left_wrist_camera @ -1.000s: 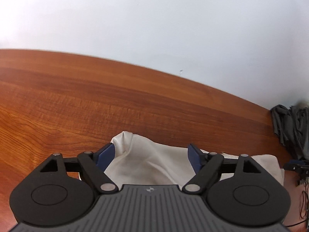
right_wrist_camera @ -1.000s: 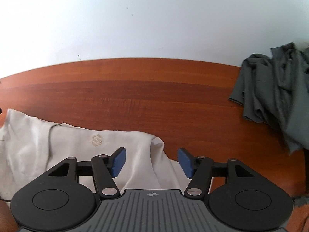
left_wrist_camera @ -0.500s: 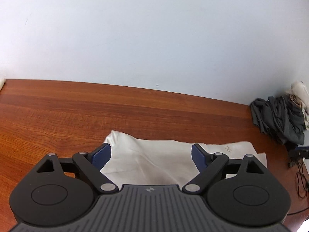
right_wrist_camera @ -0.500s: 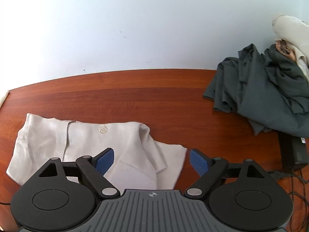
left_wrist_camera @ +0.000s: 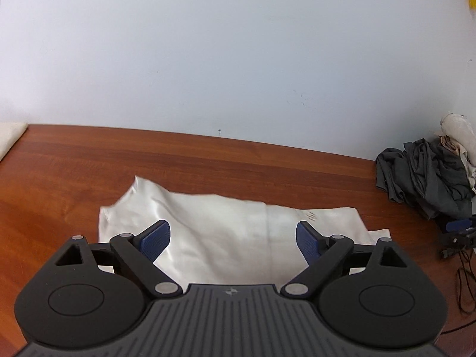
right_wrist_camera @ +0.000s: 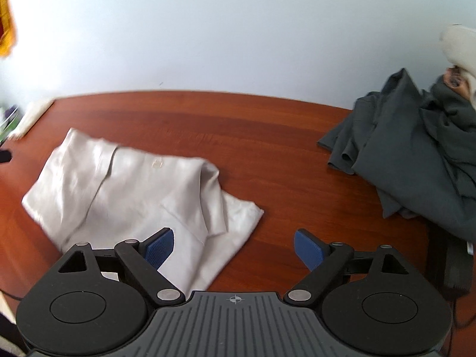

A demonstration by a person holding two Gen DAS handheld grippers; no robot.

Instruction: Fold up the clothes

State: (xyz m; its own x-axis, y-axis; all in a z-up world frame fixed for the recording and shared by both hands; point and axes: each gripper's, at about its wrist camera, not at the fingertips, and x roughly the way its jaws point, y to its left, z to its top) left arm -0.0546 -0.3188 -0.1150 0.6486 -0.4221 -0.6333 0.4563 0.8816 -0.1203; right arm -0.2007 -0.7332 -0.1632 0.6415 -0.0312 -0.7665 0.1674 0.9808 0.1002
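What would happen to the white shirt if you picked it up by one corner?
The white shirt would probably flop and unfold, since it already sags in soft wrinkles. Its shiny surface suggests slippery cloth that might slide on the wooden table. It looks thin, so likely light.

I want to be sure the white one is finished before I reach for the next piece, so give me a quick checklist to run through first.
1. Left tool empty, jaws wide: ok.
2. Right tool empty, jaws wide: ok; nothing sits between its pads.
3. White shirt folded on the wooden table: mostly ok, but one corner sticks out from under the fold on the side toward the grey pile.
4. Folded shirt clear of the dark grey clothes pile: ok, bare wood lies between them.
5. Next garment within view: ok, the grey pile sits at the table's right end.
6. How many garments are in that pile: cannot tell, they are crumpled together.
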